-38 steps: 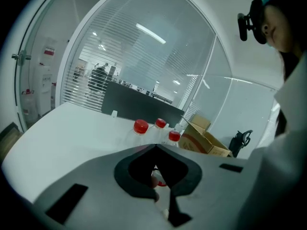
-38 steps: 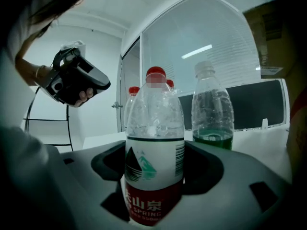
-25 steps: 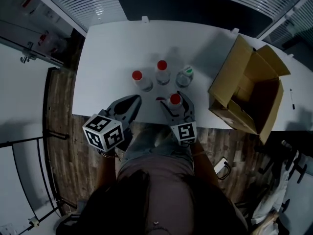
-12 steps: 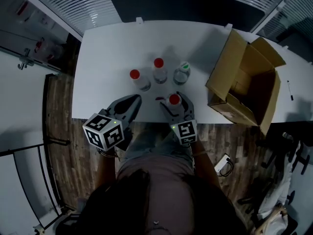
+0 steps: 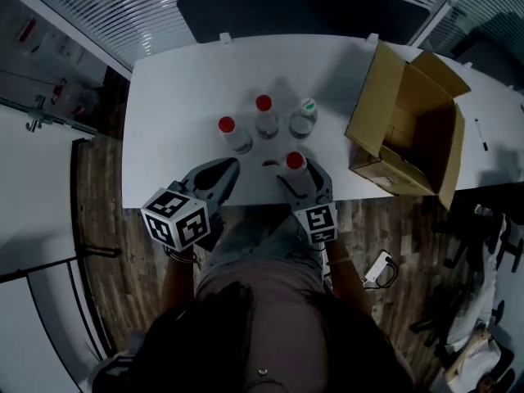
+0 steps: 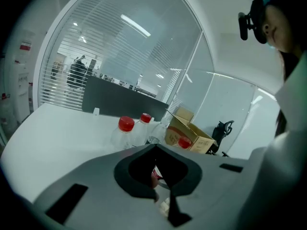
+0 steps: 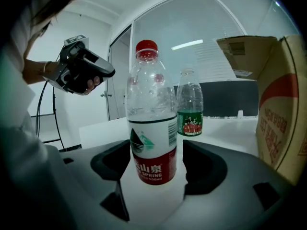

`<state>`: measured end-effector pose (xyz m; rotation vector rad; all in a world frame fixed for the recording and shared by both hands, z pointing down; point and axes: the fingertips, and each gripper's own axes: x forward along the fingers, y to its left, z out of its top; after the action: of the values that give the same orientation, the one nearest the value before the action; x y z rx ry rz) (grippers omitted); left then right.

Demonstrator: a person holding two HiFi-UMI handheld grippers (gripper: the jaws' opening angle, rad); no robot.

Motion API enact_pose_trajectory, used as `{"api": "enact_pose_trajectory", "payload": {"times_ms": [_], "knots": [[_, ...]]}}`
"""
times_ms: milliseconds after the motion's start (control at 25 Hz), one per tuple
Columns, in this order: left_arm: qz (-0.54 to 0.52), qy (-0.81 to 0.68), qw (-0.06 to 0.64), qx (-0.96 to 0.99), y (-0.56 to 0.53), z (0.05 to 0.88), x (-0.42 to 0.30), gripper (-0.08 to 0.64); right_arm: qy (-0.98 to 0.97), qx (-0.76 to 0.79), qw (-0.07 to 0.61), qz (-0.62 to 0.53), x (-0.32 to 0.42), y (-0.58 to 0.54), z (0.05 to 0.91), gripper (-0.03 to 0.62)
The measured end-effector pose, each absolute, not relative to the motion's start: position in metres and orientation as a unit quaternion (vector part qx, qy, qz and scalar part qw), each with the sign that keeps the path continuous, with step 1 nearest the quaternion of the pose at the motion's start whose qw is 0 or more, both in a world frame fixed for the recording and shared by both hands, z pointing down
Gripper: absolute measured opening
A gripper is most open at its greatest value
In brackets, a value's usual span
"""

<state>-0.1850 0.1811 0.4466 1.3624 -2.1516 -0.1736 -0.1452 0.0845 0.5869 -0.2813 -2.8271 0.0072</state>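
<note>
Print on the bottles shows only in the right gripper view. The red-capped bottle [image 7: 152, 114] between the jaws wears a white and red label, and the green-capped bottle [image 7: 190, 110] behind it wears a green one. That view also settles the right gripper [image 5: 300, 173]: its jaws are spread, one on each side of the red-capped bottle, and a sliver of white shows beside the label (no squeeze that I can see).

The head view places this bottle upright near the front edge of the table [image 5: 180, 88], a little right of the middle. The left bottle [image 5: 227, 126] and the middle bottle [image 5: 263, 104], both with red caps, stand further in beside the green-capped one.

The left gripper [image 6: 156, 150] is clenched on nothing, its jaws meeting at the tips. A speck of red and white shows through the hole behind them, too small to name. It hangs over the front edge, left of the middle.

Only the left gripper view catches the black chair [image 6: 221, 131] and a distant person [image 6: 76, 71] beyond the blinds [image 6: 110, 47]. Only the head view looks down into the open cardboard box [image 5: 409, 129] toward the table's right end.

The table is white, with a dark panel [image 5: 303, 11] along its back edge and a wooden floor [image 5: 102, 219] beside it.
</note>
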Motion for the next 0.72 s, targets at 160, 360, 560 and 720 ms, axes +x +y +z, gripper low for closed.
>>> {"api": "enact_pose_trajectory", "payload": {"times_ms": [160,360,560,720], "knots": [[-0.060,-0.798,0.288,0.526,0.188,0.447,-0.184,0.006,-0.985,-0.070,0.159,0.000,-0.131,0.081,0.592,0.324],[-0.055,-0.786,0.285,0.545,0.200,0.449,-0.180,0.006,-0.983,-0.039,0.181,-0.001,-0.107,0.082,0.600,0.324],[-0.052,-0.780,0.282,0.556,0.216,0.451,-0.177,0.006,-0.984,-0.002,0.177,0.002,-0.092,0.079,0.595,0.322],[-0.051,-0.785,0.282,0.549,0.230,0.456,-0.176,0.006,-0.984,0.021,0.176,0.006,-0.078,0.074,0.585,0.322]]}}
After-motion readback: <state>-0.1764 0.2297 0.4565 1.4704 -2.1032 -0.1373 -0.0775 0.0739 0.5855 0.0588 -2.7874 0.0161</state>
